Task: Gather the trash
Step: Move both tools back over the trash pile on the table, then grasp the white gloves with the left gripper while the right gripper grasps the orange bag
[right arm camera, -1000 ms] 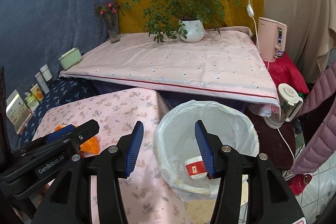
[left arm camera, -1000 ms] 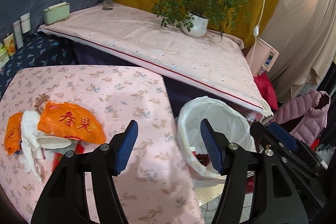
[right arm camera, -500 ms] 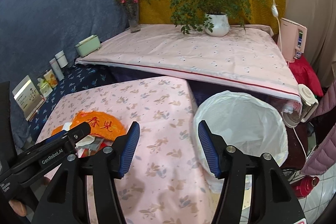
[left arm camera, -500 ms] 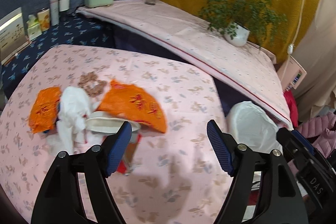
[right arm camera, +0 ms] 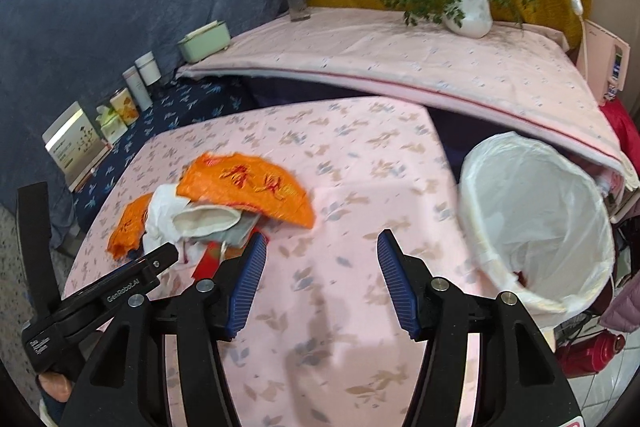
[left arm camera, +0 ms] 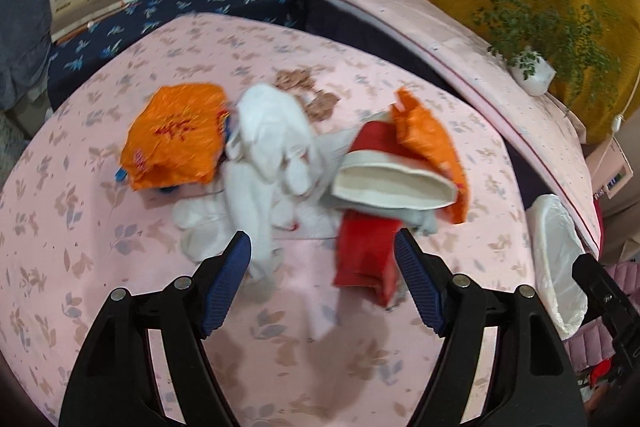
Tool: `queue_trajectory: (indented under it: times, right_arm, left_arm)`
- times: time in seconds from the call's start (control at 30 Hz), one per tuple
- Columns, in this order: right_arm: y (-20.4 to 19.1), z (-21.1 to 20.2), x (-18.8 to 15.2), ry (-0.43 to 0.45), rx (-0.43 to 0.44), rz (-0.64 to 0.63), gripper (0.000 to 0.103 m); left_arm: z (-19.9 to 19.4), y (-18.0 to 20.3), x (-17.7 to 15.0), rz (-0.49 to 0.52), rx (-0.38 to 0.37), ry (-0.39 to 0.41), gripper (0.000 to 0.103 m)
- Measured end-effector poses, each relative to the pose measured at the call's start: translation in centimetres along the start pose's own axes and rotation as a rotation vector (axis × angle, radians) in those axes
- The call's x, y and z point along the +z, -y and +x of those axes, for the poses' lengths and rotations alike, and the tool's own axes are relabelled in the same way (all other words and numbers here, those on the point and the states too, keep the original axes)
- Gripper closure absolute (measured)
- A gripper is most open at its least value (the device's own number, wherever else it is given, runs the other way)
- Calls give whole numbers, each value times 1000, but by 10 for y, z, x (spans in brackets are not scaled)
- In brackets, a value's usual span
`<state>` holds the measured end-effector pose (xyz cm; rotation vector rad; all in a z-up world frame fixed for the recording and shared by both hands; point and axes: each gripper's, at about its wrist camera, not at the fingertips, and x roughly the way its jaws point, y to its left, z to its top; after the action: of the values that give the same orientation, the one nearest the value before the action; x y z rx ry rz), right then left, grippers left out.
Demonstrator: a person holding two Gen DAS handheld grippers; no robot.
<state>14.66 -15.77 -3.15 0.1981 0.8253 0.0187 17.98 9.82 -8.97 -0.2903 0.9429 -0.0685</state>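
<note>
A trash pile lies on the pink flowered tablecloth (left arm camera: pixel 100 227): an orange bag (left arm camera: pixel 172 135), crumpled white wrapping (left arm camera: pixel 272 147), a crushed paper cup (left arm camera: pixel 392 187), a red packet (left arm camera: pixel 368 255) and a second orange bag (left arm camera: pixel 432 143). My left gripper (left arm camera: pixel 322 259) hovers open just short of the pile, the red packet by its right finger, nothing between the pads. My right gripper (right arm camera: pixel 320 267) is open over bare cloth, right of the orange bag (right arm camera: pixel 248 187) and cup (right arm camera: pixel 204 219). The white-lined bin (right arm camera: pixel 536 219) stands off the table's right edge.
Brown crumbs (left arm camera: pixel 308 91) lie behind the pile. A second, higher table (right arm camera: pixel 400 67) carries a potted plant (right arm camera: pixel 468 15), a vase (right arm camera: pixel 298 3) and a green box (right arm camera: pixel 204 41). Bottles and a booklet (right arm camera: pixel 72 143) line the left. A red flask (right arm camera: pixel 592 351) stands on the floor.
Both grippers swung left, away from the bin and down toward the trash pile. The left jaws stand wider than a second ago. The pile now fills the left wrist view.
</note>
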Motion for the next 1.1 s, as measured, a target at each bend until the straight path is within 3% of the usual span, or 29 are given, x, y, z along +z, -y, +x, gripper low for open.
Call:
queue_trajectory:
  times: [0.17, 0.3, 0.37, 0.43, 0.63, 1.1]
  right_arm:
    - [-25, 24, -14, -59, 33, -16, 46]
    - [-44, 40, -22, -96, 52, -29, 47]
    - [-51, 47, -26, -114, 63, -32, 47]
    - [-58, 54, -28, -129, 68, -37, 47]
    - [-69, 67, -27, -147, 67, -47, 47]
    - [-79, 74, 30, -72, 78, -36, 47]
  left_arm:
    - [14, -20, -4, -13, 4, -33, 34]
    - [25, -31, -5, -31, 7, -65, 45]
    - [31, -37, -6, -48, 0, -85, 54]
    - [34, -40, -7, -55, -12, -101, 73]
    - [32, -42, -6, -53, -36, -103, 92]
    - [-10, -38, 15, -85, -128, -15, 95]
